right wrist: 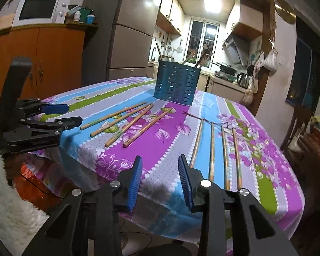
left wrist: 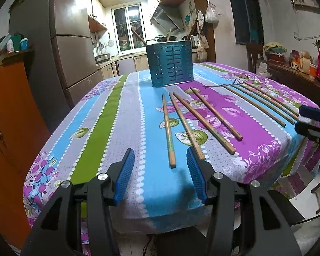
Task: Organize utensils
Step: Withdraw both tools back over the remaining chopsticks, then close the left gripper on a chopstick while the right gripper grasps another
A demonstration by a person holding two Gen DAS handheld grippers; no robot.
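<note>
- On flowered tablecloth, eight chopsticks in two groups of four: near group spread at twelve to one o'clock from left gripper, far group off at two o'clock.
- At twelve o'clock, toward table's far end: one blue slotted holder, upright, a few wooden handles poking above its rim; exact count of those impossible to tell.
- From right wrist view, same far group lying just ahead at twelve to one o'clock of right gripper, near ends at table's front edge; holder at twelve o'clock, well apart.
- Left gripper: jaws spread, nothing between pads, one chopstick end lying just beside right pad.
- Right gripper: jaws spread somewhat narrower, pinching nothing, hovering over table edge.
- Handling, as judgement: thin bamboo sticks, light and stiff, smooth and prone to roll or swivel in a pinch.
- Best taken near thick end or a little inward of it, pads across the shaft, so the tip can drop first into the holder.
- Low profile against soft cloth: risk of pads snagging fabric rather than stick.
</note>
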